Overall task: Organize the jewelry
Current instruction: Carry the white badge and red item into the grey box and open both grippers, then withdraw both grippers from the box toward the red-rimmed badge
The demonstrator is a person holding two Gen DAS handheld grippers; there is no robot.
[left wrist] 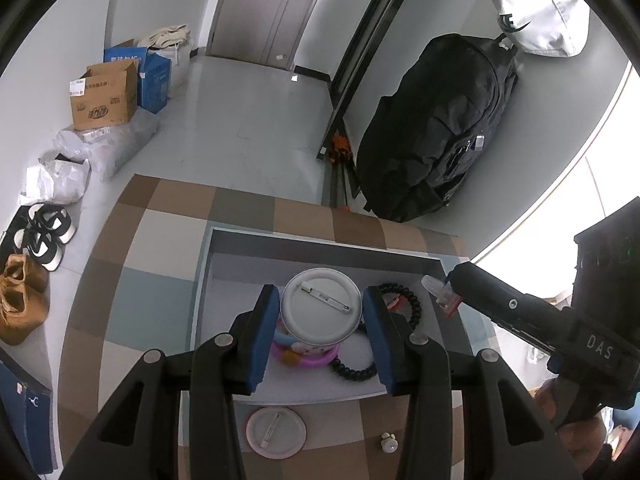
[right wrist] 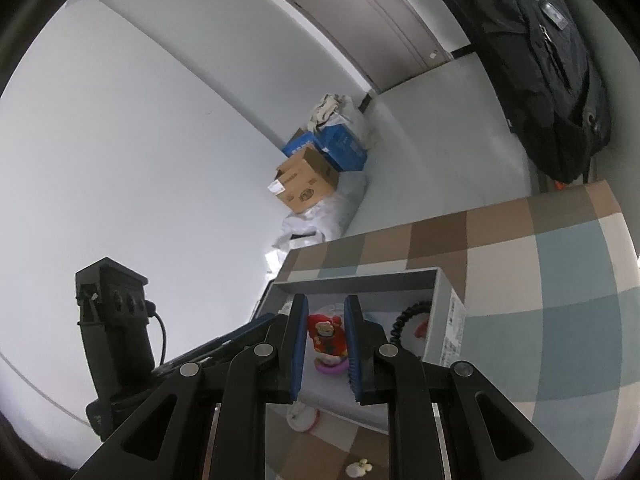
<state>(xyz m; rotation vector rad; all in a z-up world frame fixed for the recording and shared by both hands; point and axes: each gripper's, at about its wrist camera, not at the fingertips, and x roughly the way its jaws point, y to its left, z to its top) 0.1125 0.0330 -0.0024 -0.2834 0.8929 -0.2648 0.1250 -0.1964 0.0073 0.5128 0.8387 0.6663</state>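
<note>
My left gripper [left wrist: 321, 305] is shut on a round white pin badge [left wrist: 322, 305], seen from its back with the pin, and holds it over the grey tray [left wrist: 328, 246]. In the tray lie a black beaded bracelet [left wrist: 404, 300] and pink and blue ring bracelets [left wrist: 308, 354]. My right gripper [right wrist: 326, 330] is shut on a small red figure charm [right wrist: 327, 334] over the same tray [right wrist: 448, 320]; it also shows in the left wrist view [left wrist: 442, 292]. A second white badge [left wrist: 276, 432] and a small white charm [left wrist: 389, 442] lie on the checked cloth in front of the tray.
The tray sits on a brown, cream and blue checked cloth [left wrist: 152, 280]. A black backpack [left wrist: 436, 128] leans on the wall beyond the table. Cardboard boxes [left wrist: 106, 94], bags and shoes [left wrist: 44, 236] lie on the floor to the left.
</note>
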